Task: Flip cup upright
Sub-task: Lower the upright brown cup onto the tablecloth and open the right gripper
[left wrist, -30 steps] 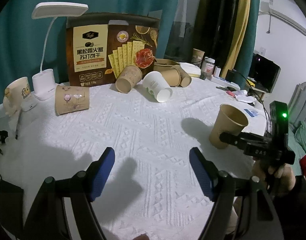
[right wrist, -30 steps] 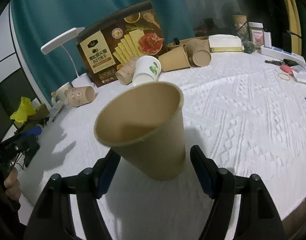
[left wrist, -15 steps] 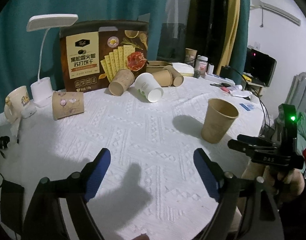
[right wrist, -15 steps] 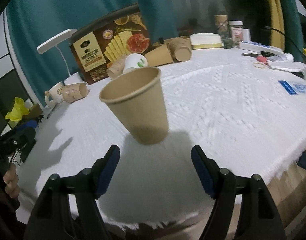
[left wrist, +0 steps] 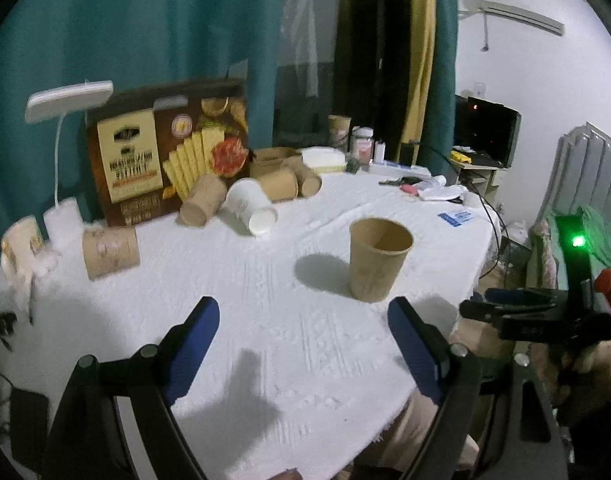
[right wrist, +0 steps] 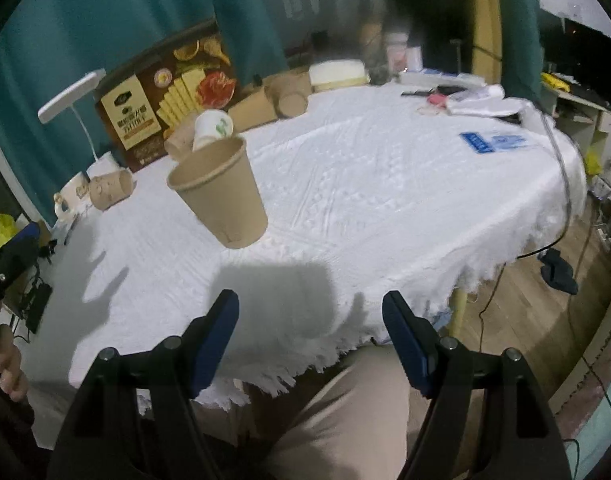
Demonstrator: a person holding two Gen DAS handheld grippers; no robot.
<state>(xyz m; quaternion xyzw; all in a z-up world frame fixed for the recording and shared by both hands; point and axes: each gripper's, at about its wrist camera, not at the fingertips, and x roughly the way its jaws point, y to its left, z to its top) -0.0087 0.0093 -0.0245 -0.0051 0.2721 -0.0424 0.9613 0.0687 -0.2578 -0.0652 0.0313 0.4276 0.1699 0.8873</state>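
1. Two hand-held grippers sit low at the near edge of a round table covered by a white textured cloth. The left gripper has its blue-padded jaws spread wide with nothing between them, above the cloth's near edge.
2. The right gripper is likewise spread wide and holds nothing; it hangs just off the near edge, over the cloth's fringe and the person's beige trousers.
3. Just beyond the near edge, toward the table's right side, a plain brown paper cup stands upright on the cloth, mouth up, apart from both grippers. In the right wrist view the same cup appears ahead and left of the jaws.
4. Toward the left edge, a patterned brown cup lies on its side, next to a cream mug.
5. Along the far edge, a white cup and several brown cups lie on their sides in front of a brown cracker box standing upright.
6. A white desk lamp rises at the far left edge beside the box.
7. A blue card lies on the cloth near the right edge.
8. Teal curtains hang behind the table.
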